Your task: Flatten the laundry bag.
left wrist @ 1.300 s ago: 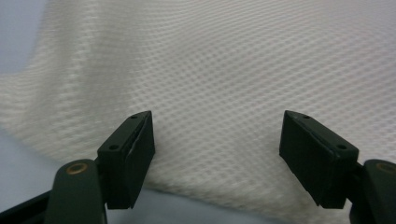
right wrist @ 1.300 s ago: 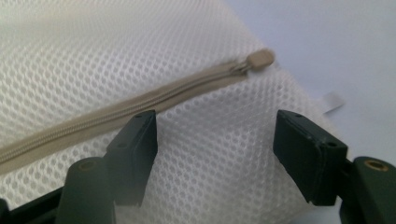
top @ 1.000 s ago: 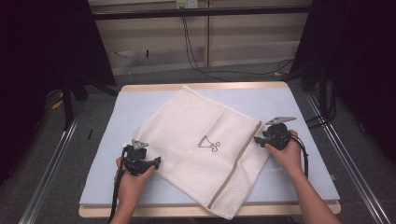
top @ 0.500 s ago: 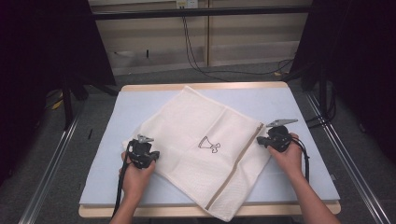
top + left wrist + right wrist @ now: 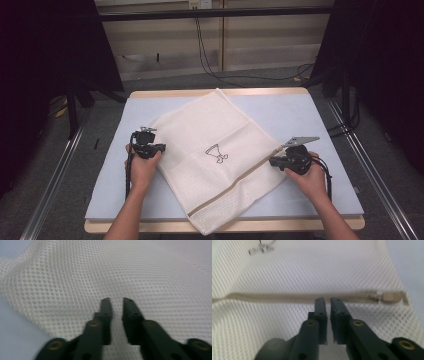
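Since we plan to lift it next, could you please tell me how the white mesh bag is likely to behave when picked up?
The mesh bag lies flat in thin, open-weave fabric, so it will probably hang limp and fold. It looks light. Its zipper may stiffen that one seam slightly.

The mesh bag's (image 5: 215,160) small printed emblem (image 5: 216,153) is too tiny to make out.

The table (image 5: 320,120) is being viewed from above the person's side, forward and down, from well back. The mesh bag (image 5: 220,155) is being viewed close up along each gripper's jaws, its mesh (image 5: 75,272) and zipper (image 5: 287,297) being shared with the high view.
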A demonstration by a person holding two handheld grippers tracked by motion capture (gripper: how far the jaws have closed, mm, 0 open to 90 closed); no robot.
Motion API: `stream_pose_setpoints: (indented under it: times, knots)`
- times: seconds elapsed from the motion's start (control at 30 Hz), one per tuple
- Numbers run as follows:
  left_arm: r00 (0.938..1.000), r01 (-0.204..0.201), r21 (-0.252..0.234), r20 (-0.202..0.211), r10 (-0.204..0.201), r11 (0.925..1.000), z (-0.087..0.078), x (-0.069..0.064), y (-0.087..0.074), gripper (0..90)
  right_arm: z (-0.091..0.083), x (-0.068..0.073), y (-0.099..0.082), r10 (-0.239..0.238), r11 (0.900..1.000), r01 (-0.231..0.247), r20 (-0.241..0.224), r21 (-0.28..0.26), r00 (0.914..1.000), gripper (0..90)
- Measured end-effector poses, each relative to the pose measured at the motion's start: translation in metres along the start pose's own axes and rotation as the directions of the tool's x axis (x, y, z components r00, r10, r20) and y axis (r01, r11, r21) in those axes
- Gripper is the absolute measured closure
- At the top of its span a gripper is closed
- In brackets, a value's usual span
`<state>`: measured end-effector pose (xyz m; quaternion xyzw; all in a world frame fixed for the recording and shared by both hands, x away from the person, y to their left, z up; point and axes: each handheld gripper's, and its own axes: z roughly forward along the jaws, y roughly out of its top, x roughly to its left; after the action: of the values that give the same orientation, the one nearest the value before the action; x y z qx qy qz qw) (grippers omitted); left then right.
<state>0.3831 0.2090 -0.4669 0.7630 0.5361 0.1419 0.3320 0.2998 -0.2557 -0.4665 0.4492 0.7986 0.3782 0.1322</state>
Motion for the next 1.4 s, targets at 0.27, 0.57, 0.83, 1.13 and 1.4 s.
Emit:
stream_pose_setpoints:
  times: [0.27, 0.57, 0.83, 1.13, 1.4]
  knots:
    - [0.9992, 0.031, 0.018, 0.023, -0.031, 0.9994, -0.038, -0.015, -0.033, 42.0, -0.005, -0.021, 0.002, 0.003, 0.9989, 0.003, 0.128, -0.048, 0.9918, 57.4]
    - [0.9980, 0.034, 0.060, 0.052, -0.037, 0.9976, -0.041, -0.034, -0.057, 39.2, 0.003, -0.038, -0.009, 0.013, 0.9999, -0.011, 0.200, -0.007, 0.9798, 53.9]
    - [0.9998, -0.002, 0.071, 0.022, 0.000, 0.9975, -0.042, -0.043, -0.059, 63.4, 0.002, -0.040, -0.007, -0.025, 0.9997, 0.024, 0.212, 0.009, 0.9769, 57.0]
    - [0.9986, -0.017, 0.098, 0.052, 0.012, 0.9950, -0.039, -0.042, -0.052, 84.3, 0.005, -0.048, -0.006, 0.021, 0.9994, -0.025, 0.169, 0.025, 0.9854, 71.0]
    - [0.9992, -0.037, 0.066, 0.020, 0.036, 0.9971, -0.030, -0.026, -0.030, 85.2, -0.006, -0.040, -0.007, 0.050, 0.9972, -0.056, 0.106, 0.051, 0.9931, 87.1]
